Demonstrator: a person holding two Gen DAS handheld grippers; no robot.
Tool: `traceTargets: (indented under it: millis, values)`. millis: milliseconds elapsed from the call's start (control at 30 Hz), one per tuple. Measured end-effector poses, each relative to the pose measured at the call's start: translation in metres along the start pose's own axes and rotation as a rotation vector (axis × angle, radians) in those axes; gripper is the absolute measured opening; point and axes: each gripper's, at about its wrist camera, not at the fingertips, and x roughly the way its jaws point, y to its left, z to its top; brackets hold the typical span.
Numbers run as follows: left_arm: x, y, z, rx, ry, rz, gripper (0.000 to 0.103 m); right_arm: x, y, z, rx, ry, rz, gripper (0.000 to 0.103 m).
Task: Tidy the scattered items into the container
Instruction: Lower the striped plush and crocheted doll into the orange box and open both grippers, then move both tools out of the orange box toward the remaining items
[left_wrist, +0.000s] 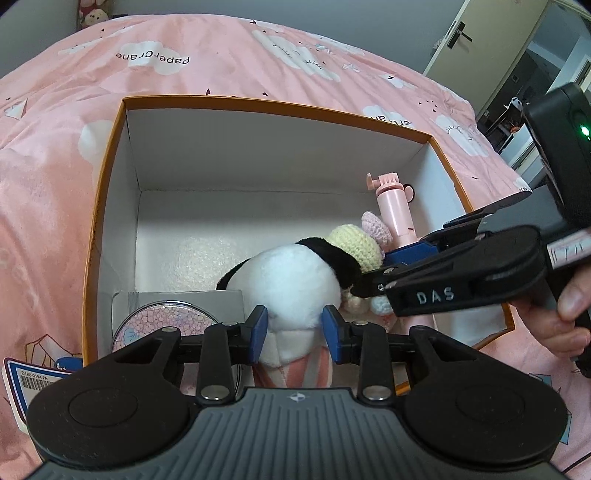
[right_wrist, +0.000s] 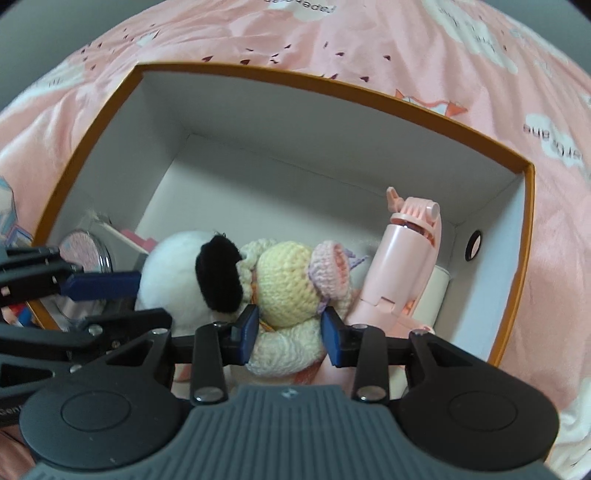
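An orange-rimmed cardboard box (left_wrist: 110, 177) with white inside walls sits on the pink bed; it also shows in the right wrist view (right_wrist: 528, 236). Inside lie a white and black plush toy (left_wrist: 288, 280) (right_wrist: 173, 273), a yellow crocheted doll (left_wrist: 360, 245) (right_wrist: 284, 284), a pink handheld fan (left_wrist: 393, 208) (right_wrist: 402, 266) and a round glittery compact (left_wrist: 162, 321) (right_wrist: 85, 249). My left gripper (left_wrist: 294, 332) is around the plush toy's lower part, jaws touching its sides. My right gripper (right_wrist: 289, 334) is around the crocheted doll, pads against it, and also shows in the left wrist view (left_wrist: 406, 266).
The pink patterned bedspread (left_wrist: 221, 59) surrounds the box. A labelled card (left_wrist: 26, 380) lies by the box's near left corner. A grey pouch (left_wrist: 184, 299) lies under the compact. A door (left_wrist: 465, 40) stands at the far right.
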Motion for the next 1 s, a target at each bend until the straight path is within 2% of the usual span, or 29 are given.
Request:
traceTargets:
  millis: [133,467,600,667,767,900,1000]
  values:
    - [-0.003,0.0,-0.001,0.001,-0.01,-0.005,0.038,-0.009,0.002,-0.006,-0.017,-0.046,-0.019,0.042]
    - [-0.022,-0.011,-0.008,0.072,-0.05,-0.005,0.039,-0.045,0.002,-0.029,0.075,-0.155,-0.013,0.051]
    - [-0.038,-0.019,-0.012,0.139,-0.078,-0.019,0.039,-0.068,0.016,-0.041,0.099,-0.24,-0.003,0.052]
    - [-0.048,-0.022,-0.015,0.171,-0.091,-0.022,0.049,-0.081,0.02,-0.051,0.118,-0.288,0.012,0.052]
    - [-0.06,-0.026,-0.021,0.206,-0.1,-0.02,0.052,-0.096,0.029,-0.067,0.14,-0.354,0.03,0.052]
    - [-0.073,-0.034,-0.034,0.254,-0.114,-0.014,0.052,-0.108,0.048,-0.092,0.14,-0.453,-0.023,0.052]
    - [-0.08,-0.04,-0.044,0.28,-0.119,-0.004,0.052,-0.111,0.058,-0.111,0.142,-0.487,-0.052,0.064]
